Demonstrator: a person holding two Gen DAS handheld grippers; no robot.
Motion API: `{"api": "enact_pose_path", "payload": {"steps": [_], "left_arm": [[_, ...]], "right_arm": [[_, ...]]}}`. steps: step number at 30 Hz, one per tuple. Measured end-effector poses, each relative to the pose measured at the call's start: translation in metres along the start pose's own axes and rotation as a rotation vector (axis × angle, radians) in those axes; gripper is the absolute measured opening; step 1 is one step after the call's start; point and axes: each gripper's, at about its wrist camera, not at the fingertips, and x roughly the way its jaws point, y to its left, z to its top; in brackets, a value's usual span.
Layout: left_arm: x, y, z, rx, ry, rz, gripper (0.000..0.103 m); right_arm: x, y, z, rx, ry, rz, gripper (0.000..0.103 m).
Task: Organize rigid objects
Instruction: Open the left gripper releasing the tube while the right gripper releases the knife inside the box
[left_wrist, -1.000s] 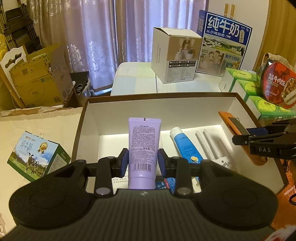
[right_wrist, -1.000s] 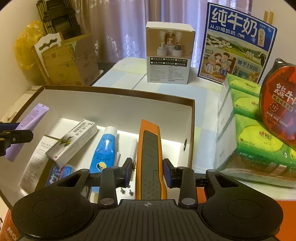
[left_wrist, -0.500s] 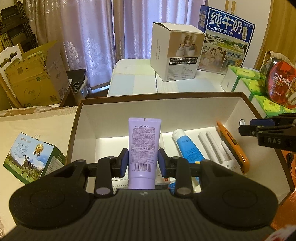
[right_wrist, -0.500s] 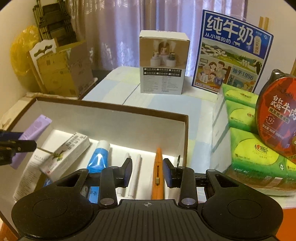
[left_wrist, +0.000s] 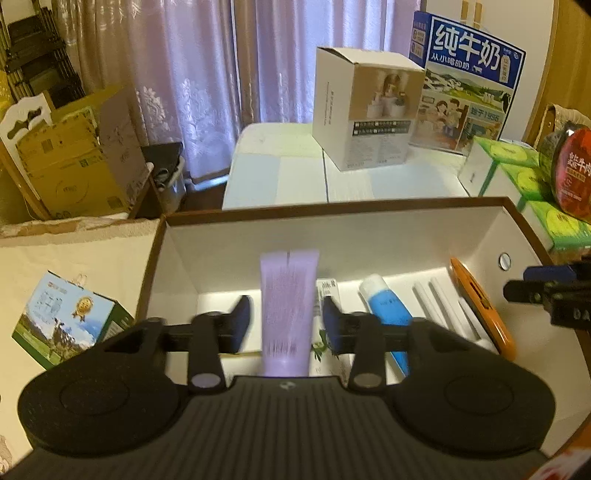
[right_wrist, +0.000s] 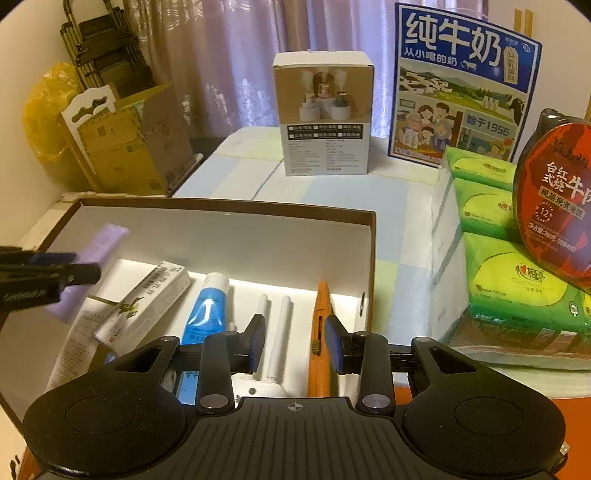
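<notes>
Left gripper (left_wrist: 283, 325) jaws opening, purple tube (left_wrist: 288, 310) between pads, no longer pinched, over box (left_wrist: 332, 236) left half. Right gripper (right_wrist: 294, 341) narrowly open, empty; orange cutter (right_wrist: 320, 332) against box right wall.

My left gripper (left_wrist: 283, 325) is opening off the purple tube (left_wrist: 288, 306); the orange knife (right_wrist: 320, 332), released, is lying at the box's three o'clock wall.

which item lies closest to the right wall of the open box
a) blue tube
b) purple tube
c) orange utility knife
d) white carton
c: the orange utility knife lies along the box's right wall, with the two white sticks and the blue tube further left.
</notes>
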Motion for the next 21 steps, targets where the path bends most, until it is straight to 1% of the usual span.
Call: {"api": "enact_pose_path", "payload": {"steps": [1, 3, 4, 5, 7, 8, 11, 21], "left_arm": [[0.0, 0.0, 0.002, 0.004, -0.007, 0.003, 0.055], [-0.002, 0.0, 0.003, 0.013, -0.008, 0.004, 0.057], [-0.002, 0.0, 0.003, 0.016, -0.005, 0.002, 0.057], [-0.003, 0.0, 0.003, 0.016, -0.001, 0.001, 0.057], [-0.005, 0.0, 0.002, 0.014, 0.006, -0.004, 0.057], [-0.006, 0.0, 0.001, 0.012, 0.012, -0.005, 0.057], [-0.009, 0.0, -0.002, 0.003, 0.024, -0.012, 0.057], [-0.03, -0.002, -0.012, -0.014, 0.037, -0.026, 0.057]], "right_arm": [[0.0, -0.001, 0.0, 0.001, -0.001, 0.007, 0.033], [-0.003, 0.0, -0.001, 0.007, -0.002, 0.019, 0.035], [-0.006, 0.0, -0.001, 0.009, -0.003, 0.028, 0.042], [-0.008, 0.001, -0.002, 0.012, -0.006, 0.035, 0.052], [-0.014, 0.003, -0.004, 0.011, -0.022, 0.044, 0.062], [-0.017, 0.005, -0.005, 0.005, -0.032, 0.05, 0.065], [-0.022, 0.009, -0.007, -0.012, -0.033, 0.062, 0.067], [-0.034, 0.012, -0.018, 0.001, -0.027, 0.072, 0.069]]}}
